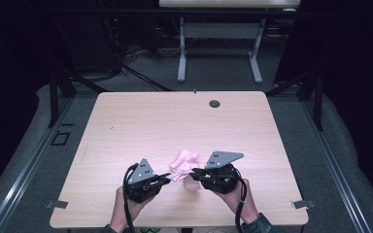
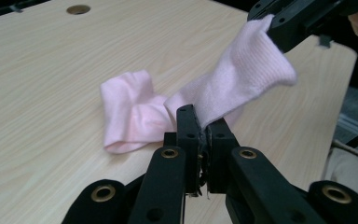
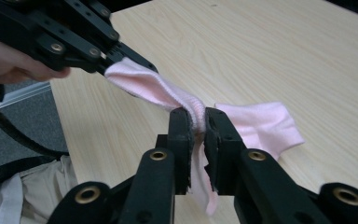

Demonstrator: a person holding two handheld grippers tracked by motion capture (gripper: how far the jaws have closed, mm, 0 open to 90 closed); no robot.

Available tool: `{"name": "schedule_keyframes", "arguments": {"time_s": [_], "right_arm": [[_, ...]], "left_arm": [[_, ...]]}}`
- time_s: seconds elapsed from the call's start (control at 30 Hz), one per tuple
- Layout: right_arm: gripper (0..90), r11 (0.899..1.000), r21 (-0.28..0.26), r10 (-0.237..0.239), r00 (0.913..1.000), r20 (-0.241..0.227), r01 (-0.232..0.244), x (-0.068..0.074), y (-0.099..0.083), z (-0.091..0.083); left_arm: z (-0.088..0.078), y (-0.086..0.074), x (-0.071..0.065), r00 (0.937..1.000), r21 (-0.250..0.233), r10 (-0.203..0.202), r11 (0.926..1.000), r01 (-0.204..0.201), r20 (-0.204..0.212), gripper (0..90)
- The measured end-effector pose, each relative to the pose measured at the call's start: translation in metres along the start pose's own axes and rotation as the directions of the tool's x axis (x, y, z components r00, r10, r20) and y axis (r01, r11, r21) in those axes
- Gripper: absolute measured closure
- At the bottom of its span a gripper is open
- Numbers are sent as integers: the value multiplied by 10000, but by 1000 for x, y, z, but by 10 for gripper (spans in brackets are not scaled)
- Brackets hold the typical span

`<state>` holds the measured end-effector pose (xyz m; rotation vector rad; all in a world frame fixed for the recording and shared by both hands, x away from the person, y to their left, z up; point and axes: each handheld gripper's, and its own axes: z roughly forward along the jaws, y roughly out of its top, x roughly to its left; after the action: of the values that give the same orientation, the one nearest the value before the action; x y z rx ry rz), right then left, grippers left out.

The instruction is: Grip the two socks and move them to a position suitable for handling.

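- Left gripper (image 2: 204,127) is clamped on one end of the pink sock (image 2: 242,77); right gripper (image 3: 196,122) pinches the other end
- Sock's lifted and stretched between them; a second pink sock (image 2: 133,112) lies on the table (image 1: 141,121); pairing looks barely begun

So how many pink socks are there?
2. One pink sock hangs stretched between the left tongs and right tongs; the other sock lies on the table just behind.

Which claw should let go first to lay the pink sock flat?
Probably the right claw. It pinches the soft pink knitted sock by its raised end, while the left claw grips it low near the wooden table and can pin it there.
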<state>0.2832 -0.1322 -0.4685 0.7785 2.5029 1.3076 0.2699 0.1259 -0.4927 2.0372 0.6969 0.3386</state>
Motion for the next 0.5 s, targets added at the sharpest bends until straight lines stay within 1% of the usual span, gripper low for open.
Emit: {"name": "schedule_keyframes", "arguments": {"time_s": [0.07,0.13,0.17,0.27,0.3,0.37,0.43,0.47,0.5], "right_arm": [[731,9997,191,165,9998,108,-167,-2,-1,2],[696,9986,317,430,9990,148,-435,-4,-3,3],[675,9974,426,576,9982,173,-583,-6,-5,2],[639,9911,730,1090,9935,318,-1111,-13,-13,0],[632,9886,825,1232,9918,354,-1257,-15,-16,-2],[616,9815,1000,1590,9859,519,-1635,-20,-26,-6],[607,9724,1145,1967,9781,674,-2035,-27,-40,-10],[601,9672,1276,2111,9745,765,-2196,-29,-47,-13],[601,9630,1280,2274,9701,851,-2370,-31,-52,-14]], "left_arm": [[-3,6,-3,9999,279,7,9996,-3,-153,878],[-4,11,-7,9999,627,-14,9980,23,-148,877],[-3,13,-10,10000,796,-28,9968,34,-76,876],[4,18,-21,9999,1283,141,9916,-152,92,875],[9,18,-25,9997,1486,195,9887,-217,163,875],[21,17,-34,9992,1839,140,9827,-208,379,873],[35,14,-43,9972,2170,76,9759,-235,739,871],[40,12,-47,9967,2314,129,9724,-312,803,871],[47,10,-51,9953,2469,96,9685,-333,967,870]]}}
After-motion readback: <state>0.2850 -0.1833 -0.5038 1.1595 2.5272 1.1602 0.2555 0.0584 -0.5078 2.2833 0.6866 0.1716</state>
